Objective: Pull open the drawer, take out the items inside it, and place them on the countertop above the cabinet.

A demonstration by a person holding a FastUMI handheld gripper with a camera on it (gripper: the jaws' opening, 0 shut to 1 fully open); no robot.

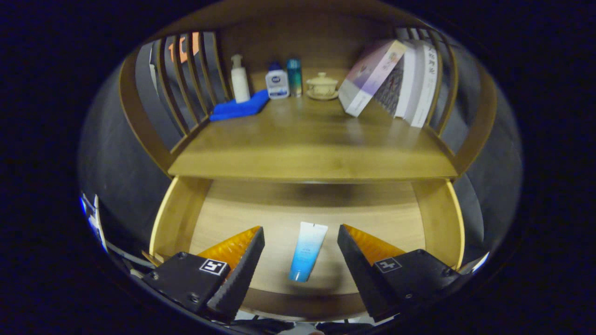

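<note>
One wooden cabinet [139, 116] with slatted sides carries one worktop [307, 149]; beneath it, one drawer [177, 218] stands pulled open. On the worktop stand three leaning books [396, 83], one folded blue cloth [240, 108], one white pump bottle [239, 80], two smaller bottles [277, 81] side by side, and one lidded cup [321, 86] on a saucer. One blue-and-white tube [306, 251] lies flat on the drawer floor. The gripper [301, 235] is spread wide, released, its fingers either side of the tube without touching it.
</note>
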